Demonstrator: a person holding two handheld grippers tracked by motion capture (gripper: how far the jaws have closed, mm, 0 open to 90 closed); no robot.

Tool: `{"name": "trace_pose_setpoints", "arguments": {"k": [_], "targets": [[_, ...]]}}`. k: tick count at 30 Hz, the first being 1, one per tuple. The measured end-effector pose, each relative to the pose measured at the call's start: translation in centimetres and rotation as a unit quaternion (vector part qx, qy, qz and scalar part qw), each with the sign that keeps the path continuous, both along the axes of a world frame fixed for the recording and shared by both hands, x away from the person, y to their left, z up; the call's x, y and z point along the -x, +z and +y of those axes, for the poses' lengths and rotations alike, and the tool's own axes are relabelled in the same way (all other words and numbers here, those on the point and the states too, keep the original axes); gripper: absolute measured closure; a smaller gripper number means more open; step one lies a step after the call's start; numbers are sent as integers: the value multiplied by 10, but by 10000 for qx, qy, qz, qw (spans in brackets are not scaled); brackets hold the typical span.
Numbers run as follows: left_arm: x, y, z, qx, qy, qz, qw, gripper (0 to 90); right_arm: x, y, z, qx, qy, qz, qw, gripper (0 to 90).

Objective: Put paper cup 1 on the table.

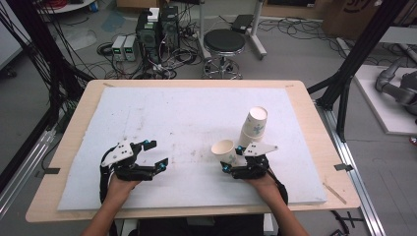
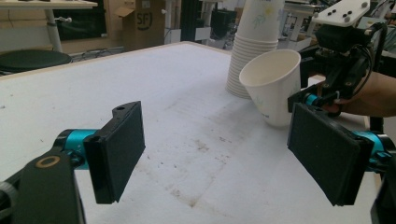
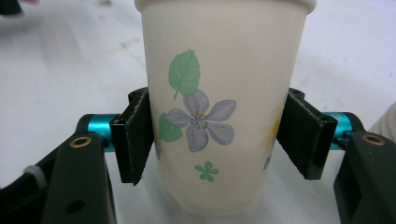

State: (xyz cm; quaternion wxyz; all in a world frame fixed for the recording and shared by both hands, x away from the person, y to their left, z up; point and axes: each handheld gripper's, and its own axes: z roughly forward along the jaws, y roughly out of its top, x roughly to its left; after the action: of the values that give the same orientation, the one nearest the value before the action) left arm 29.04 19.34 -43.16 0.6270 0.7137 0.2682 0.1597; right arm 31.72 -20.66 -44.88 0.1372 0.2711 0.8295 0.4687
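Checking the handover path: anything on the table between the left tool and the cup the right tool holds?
Nothing: the high view shows bare, stained white mat between the left tool and the paper cup.

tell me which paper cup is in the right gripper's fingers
The single cup tilted left of the stack of cups; the right gripper clamps it, apart from the stack.

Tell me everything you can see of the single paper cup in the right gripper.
The paper cup is white with a rolled rim and printed flowers and green leaves. It looks empty and tilts, mouth toward the left gripper. The right gripper clamps its sides, pads pressing both walls. It sits low over the white table cover, beside the stack of cups.
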Motion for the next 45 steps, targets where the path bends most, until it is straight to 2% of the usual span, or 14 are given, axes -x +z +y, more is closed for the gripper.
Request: {"name": "trace_pose_setpoints", "arguments": {"k": [7,16,19,23,30,33,34,35,37,39,45], "targets": [[0,-1,0,5,3,34,10000,190,4,1,-15,59,56,227,9997,333],[-1,-1,-2,-11,-4,83,10000,189,12,0,-21,382,186,93,9991,310],[-1,-2,-2,20,4,121,9999,181,13,1,-21,336,170,99,9992,218],[-1,-2,-2,53,41,135,9999,177,17,6,-29,252,228,24,9994,214],[-2,-2,-2,76,121,124,9998,158,32,13,-51,258,376,133,9989,214],[-2,-1,0,110,169,119,9997,154,38,16,-61,157,357,99,9992,215],[-1,-1,0,132,191,108,9997,154,39,19,-68,40,274,35,9996,214],[-1,-1,1,139,192,110,9997,154,39,19,-68,40,274,35,9996,214],[-1,0,3,156,203,43,9997,154,41,23,-74,-109,160,11,9998,215],[0,1,5,181,215,16,9996,157,41,27,-80,-252,52,-96,9996,215],[1,1,10,187,261,14,9995,159,46,38,-94,-612,-463,-426,9961,215]]}}
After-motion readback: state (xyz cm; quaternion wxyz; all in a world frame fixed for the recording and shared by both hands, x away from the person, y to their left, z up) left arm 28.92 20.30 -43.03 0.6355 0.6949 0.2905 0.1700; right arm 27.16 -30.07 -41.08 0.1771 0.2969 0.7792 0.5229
